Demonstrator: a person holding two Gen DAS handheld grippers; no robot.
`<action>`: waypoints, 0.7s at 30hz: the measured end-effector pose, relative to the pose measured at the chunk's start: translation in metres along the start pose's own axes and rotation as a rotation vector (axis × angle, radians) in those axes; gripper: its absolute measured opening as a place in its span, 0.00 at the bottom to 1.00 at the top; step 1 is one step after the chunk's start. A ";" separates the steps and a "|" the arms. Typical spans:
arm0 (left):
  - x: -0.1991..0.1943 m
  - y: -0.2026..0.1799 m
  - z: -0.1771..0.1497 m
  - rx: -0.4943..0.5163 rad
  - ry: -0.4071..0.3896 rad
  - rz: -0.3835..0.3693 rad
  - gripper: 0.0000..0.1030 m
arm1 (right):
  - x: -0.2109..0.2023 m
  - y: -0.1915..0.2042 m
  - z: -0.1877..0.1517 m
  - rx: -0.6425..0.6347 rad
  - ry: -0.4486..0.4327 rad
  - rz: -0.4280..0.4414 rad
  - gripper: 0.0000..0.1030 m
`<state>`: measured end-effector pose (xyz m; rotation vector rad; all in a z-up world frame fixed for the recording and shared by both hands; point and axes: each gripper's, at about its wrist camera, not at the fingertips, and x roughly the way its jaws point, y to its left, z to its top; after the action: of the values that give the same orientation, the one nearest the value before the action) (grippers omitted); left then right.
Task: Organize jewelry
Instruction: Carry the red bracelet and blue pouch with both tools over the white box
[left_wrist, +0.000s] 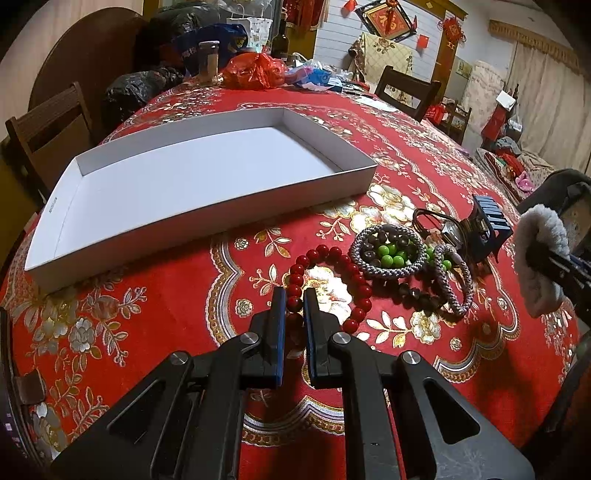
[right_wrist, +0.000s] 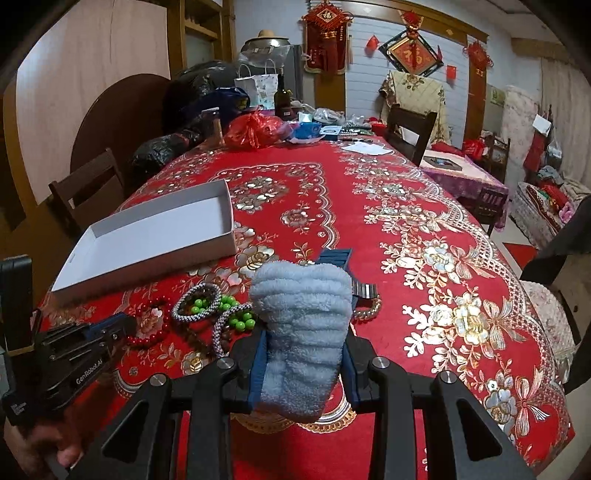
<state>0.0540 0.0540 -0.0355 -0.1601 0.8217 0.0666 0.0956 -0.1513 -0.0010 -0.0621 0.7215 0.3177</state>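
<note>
Here the step in hand looks like the first pick: the left gripper (left_wrist: 294, 295) is closing on the red bead bracelet (left_wrist: 332, 284), and the white box (left_wrist: 207, 177) is bare inside, so nothing seems sorted yet. Its jaws stand narrowly apart with a red bead between the tips; whether the pads already pinch it I cannot tell. The rest of the bracelet loops away ahead and to the right of the fingers. Just beyond that, further right, lies the pile: a grey woven bracelet (left_wrist: 388, 251) around green beads (left_wrist: 391, 256), a dark bead strand, a watch (left_wrist: 448, 230) and a blue stand (left_wrist: 491, 221). The box lies ahead and to the left, well apart. The next move probably calls for a firm pinch and a lift clear of the pile before carrying left. The right gripper (right_wrist: 306, 332) is clamped on a folded grey cloth (right_wrist: 303, 317), held above the cloth-covered table (right_wrist: 406, 206) near the pile.
</note>
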 end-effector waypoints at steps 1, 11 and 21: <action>0.000 0.001 0.000 -0.002 0.000 -0.002 0.07 | 0.002 -0.001 0.000 0.007 0.008 0.007 0.32; 0.001 0.002 0.000 -0.008 0.003 -0.010 0.07 | 0.010 -0.004 -0.002 0.021 0.036 -0.015 0.32; -0.006 0.002 0.001 -0.004 -0.002 -0.007 0.07 | 0.010 -0.002 -0.001 -0.011 0.033 -0.022 0.32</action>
<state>0.0501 0.0565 -0.0310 -0.1661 0.8194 0.0621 0.1029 -0.1507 -0.0082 -0.0859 0.7512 0.3004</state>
